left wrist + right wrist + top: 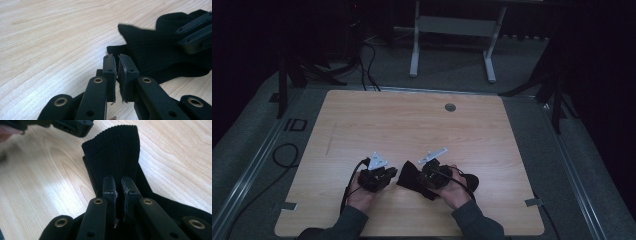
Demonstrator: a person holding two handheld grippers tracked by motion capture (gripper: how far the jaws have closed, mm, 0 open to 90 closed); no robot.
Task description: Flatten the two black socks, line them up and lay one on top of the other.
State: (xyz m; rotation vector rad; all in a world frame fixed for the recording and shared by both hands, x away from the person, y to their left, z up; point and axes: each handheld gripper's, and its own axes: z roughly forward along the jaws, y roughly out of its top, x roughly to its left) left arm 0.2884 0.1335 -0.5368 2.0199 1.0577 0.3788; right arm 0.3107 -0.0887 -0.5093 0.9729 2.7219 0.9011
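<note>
A black knitted cloth (pixel 410 179) lies on the wooden table (pixel 412 125) near its front edge, between my two grippers. My right gripper (pixel 117 181) is shut on it, and a ribbed flap of the cloth (pixel 112 150) stands up past the tips. In the high view the right gripper (pixel 426 176) sits over the cloth's middle. My left gripper (pixel 117 58) has its jaws almost together, pinching the near corner of the cloth (pixel 155 55). From above, the left gripper (pixel 391 173) is at the cloth's left edge. The right gripper's jaws (pixel 195 32) show at the far side of the left gripper view.
A round grommet hole (pixel 450 107) sits near the table's far edge. Bare wood stretches behind and to both sides of the hands. A white desk frame (pixel 452 30) and cables (pixel 367 65) stand on the floor beyond.
</note>
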